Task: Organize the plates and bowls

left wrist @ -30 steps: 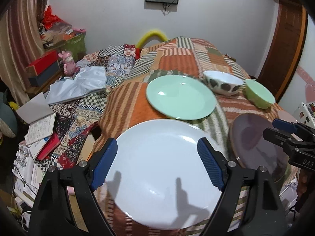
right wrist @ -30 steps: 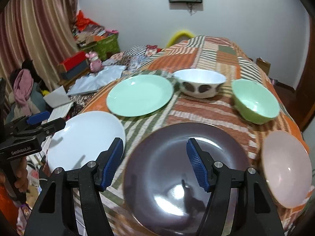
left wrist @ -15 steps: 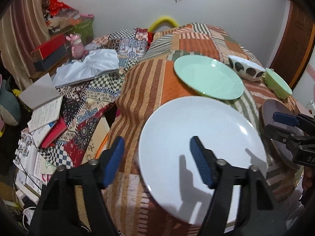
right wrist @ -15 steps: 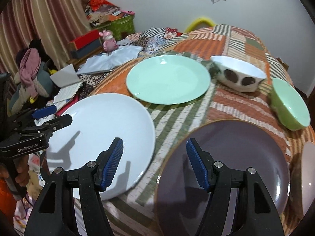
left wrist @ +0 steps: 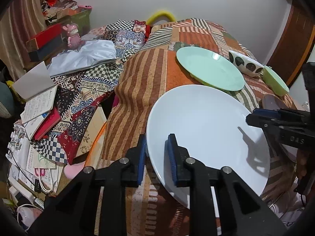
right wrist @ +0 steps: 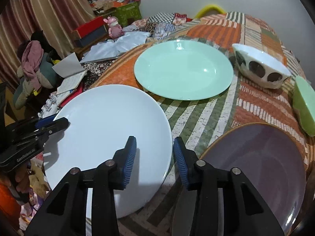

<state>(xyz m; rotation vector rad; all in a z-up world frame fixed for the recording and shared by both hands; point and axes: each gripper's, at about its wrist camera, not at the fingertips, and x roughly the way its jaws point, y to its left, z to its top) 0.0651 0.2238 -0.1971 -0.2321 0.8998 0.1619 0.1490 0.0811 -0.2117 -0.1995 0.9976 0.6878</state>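
Left wrist view shows the left gripper (left wrist: 156, 158) pinching the white plate's (left wrist: 206, 125) near-left rim, while the right gripper (right wrist: 154, 158), jaws parted, straddles its opposite rim.

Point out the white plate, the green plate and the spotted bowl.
white plate (right wrist: 110, 129), right wrist view, on its flat centre.
green plate (right wrist: 184, 68), right wrist view, on its flat centre.
spotted bowl (right wrist: 261, 71), right wrist view, on its outer wall among the dark spots.
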